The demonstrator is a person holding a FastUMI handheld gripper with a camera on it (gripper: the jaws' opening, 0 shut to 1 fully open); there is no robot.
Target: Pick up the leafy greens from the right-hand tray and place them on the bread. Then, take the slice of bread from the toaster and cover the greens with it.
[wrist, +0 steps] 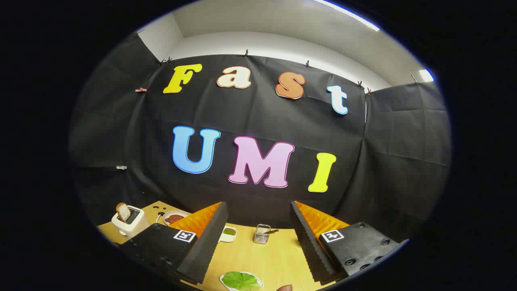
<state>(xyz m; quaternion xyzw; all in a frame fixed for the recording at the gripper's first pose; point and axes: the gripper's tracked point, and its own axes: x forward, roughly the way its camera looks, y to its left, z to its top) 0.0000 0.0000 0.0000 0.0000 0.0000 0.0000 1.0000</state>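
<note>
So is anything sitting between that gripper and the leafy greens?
Nothing visible. The gripper is open, and the leafy greens lie on their tray between the fingers, with bare table around them.

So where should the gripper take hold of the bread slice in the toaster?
Probably by the slice's upper half. The bread slice stands tilted out of the white toaster, top edge exposed. Come from above, one finger on each flat face. The gripper is open, holding nothing.

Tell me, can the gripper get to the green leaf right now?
Probably yes. The gripper is open, fingers apart and holding nothing, and the leafy greens lie on their tray between and below the fingers with nothing on top.
</note>
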